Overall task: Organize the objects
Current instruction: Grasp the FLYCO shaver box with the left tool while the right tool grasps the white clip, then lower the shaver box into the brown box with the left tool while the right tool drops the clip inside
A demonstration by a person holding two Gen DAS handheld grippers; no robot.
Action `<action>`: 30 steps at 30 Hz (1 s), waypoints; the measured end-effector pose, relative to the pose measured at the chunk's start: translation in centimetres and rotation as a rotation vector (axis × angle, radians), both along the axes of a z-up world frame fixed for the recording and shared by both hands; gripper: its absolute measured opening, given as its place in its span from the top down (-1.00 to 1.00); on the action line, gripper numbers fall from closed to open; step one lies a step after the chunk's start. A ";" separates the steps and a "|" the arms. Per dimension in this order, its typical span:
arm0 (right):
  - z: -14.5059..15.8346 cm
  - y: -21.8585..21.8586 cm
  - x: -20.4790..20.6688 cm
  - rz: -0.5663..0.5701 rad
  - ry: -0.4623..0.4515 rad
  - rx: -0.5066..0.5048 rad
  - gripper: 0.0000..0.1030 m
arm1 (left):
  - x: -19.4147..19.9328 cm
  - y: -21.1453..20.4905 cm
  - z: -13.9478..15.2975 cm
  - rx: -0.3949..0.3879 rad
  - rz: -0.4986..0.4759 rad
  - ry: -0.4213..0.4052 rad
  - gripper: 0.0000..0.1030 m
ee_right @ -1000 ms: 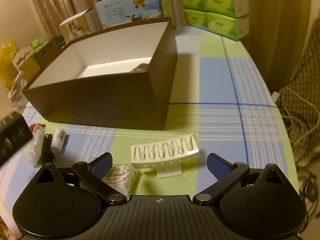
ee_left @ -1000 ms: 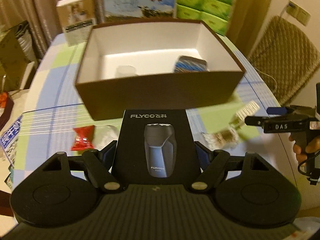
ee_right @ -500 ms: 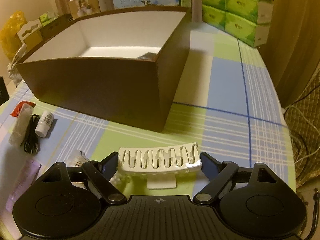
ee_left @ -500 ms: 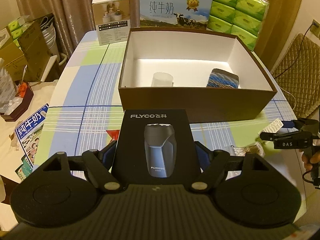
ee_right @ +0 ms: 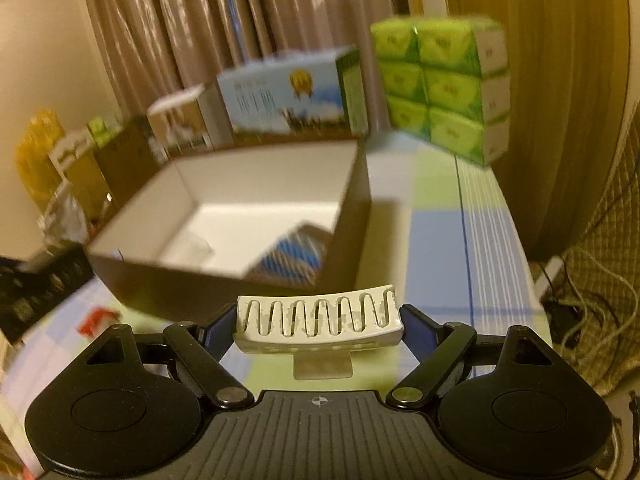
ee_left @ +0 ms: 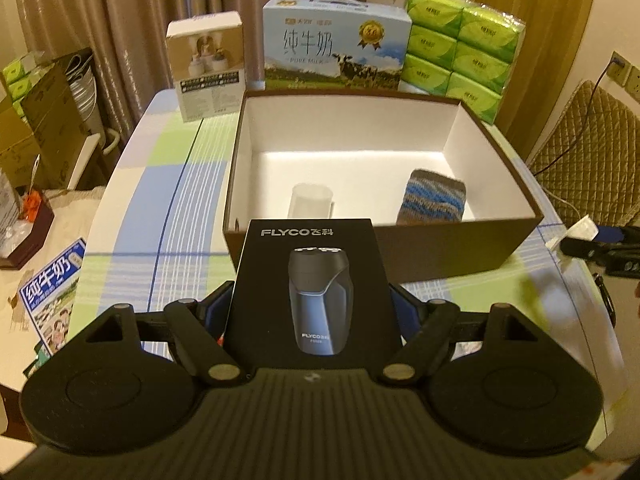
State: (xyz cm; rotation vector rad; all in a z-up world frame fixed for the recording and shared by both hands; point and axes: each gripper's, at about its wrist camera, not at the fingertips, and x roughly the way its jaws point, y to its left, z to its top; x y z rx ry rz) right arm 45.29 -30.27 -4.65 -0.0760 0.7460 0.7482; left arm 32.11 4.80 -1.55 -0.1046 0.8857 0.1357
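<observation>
With my left gripper (ee_left: pixel 310 304) clamped on the black shaver box (ee_left: pixel 310 288) and my right gripper (ee_right: pixel 318 326) on the white slotted rack (ee_right: pixel 318 322), both raised near the brown box (ee_left: pixel 500 184), I should clear its rim before releasing inside.

We have closed our right claw (ee_right: pixel 318 326) on the white slotted plastic rack (ee_right: pixel 318 322), which lay loose on the checked worktop (ee_right: pixel 440 240) a second ago, and lifted it clear. Our left claw (ee_left: pixel 310 304), gripping the black shaver carton (ee_left: pixel 312 292), has come nearer the open brown cardboard box (ee_left: pixel 440 252), whose white floor now shows fully.
</observation>
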 end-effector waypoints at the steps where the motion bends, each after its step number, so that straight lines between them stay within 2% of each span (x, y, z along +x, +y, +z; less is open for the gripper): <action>1: 0.6 0.2 0.1 0.004 -0.006 0.016 -0.60 | 0.2 0.0 0.1 0.001 -0.005 -0.005 -0.48; 7: 3.2 2.8 1.1 0.062 -0.013 0.101 -0.60 | 2.9 0.1 1.4 0.006 -0.039 -0.048 -0.48; 14: 2.6 7.0 3.6 0.100 0.009 0.088 -0.60 | 7.4 -0.5 2.0 0.011 -0.081 -0.078 -0.48; 20: 1.4 9.4 5.9 0.097 0.026 0.065 -0.60 | 11.5 -1.1 1.3 0.017 -0.109 -0.062 -0.48; 30: -0.3 11.4 9.3 0.118 0.016 0.004 -0.60 | 17.4 -1.7 -1.6 0.031 -0.127 0.014 -0.49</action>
